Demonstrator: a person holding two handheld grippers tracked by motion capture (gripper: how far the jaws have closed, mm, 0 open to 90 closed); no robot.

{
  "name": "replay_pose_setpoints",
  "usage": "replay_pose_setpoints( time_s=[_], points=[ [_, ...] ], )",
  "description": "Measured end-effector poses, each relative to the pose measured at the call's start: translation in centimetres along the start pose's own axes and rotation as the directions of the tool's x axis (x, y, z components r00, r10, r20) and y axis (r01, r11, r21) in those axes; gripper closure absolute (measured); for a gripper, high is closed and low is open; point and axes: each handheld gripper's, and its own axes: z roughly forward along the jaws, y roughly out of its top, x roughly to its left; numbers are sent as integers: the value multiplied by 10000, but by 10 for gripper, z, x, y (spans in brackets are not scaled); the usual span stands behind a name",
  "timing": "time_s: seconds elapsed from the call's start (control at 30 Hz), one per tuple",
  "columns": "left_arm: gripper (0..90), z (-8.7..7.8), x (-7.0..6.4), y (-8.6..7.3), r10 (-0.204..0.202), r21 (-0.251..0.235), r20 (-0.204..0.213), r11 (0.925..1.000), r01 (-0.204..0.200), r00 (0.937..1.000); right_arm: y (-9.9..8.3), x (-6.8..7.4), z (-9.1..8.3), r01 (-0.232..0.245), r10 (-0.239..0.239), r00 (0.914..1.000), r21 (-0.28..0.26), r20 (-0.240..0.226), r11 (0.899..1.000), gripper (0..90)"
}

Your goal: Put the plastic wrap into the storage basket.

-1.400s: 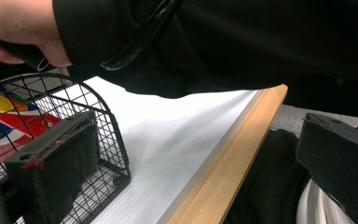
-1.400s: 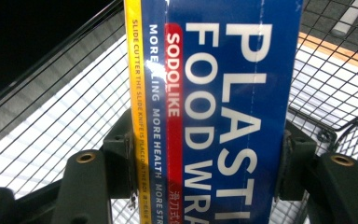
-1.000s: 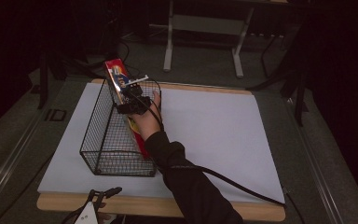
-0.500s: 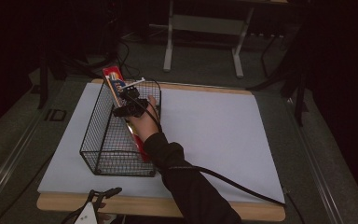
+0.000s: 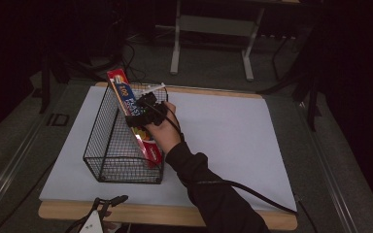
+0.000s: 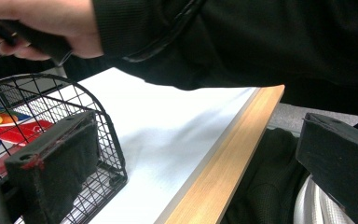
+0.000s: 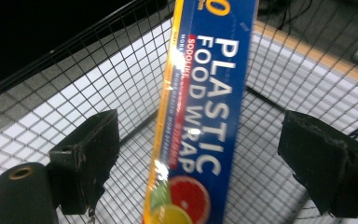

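high view: a wire basket (image 5: 121,145) stands on a white sheet (image 5: 223,141) that covers the table (image 5: 175,216), toward the sheet's left side. a box (image 5: 133,114) of plastic wrap leans inside the basket, its lower end at the basket's near right corner, its upper end rising past the far rim. the right gripper (image 5: 143,116) is over the basket's right side, at the box's middle, with the right hand (image 5: 165,128) just right of the basket. the left gripper (image 5: 97,221) lies below the basket, off the table's near edge. left gripper view: the left gripper (image 6: 191,163) has its jaws well apart with nothing between them; the basket's near corner (image 6: 98,140) is just behind the left jaw, and the box shows through the mesh. right gripper view: the right gripper (image 7: 200,154) has its jaws spread wide on either side of the box (image 7: 205,112), clear of it on both sides; the box stands tilted inside the basket (image 7: 74,84), printed face toward the camera.
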Motion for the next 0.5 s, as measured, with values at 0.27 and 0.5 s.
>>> replay_pose_setpoints(
  time_s=[0.27, 0.5],
  points=[
    [1, 1, 0, -1, -28, 46, 27, 10000, 28, 10000, -14, -17, -28, 543, -553, 9982, -418, -215, 9976, 135],
    [1, 1, 0, -1, -27, 60, 26, 10000, 27, 10000, -29, -31, -52, 787, -815, 9958, -659, -409, 9947, 135]
  ],
)
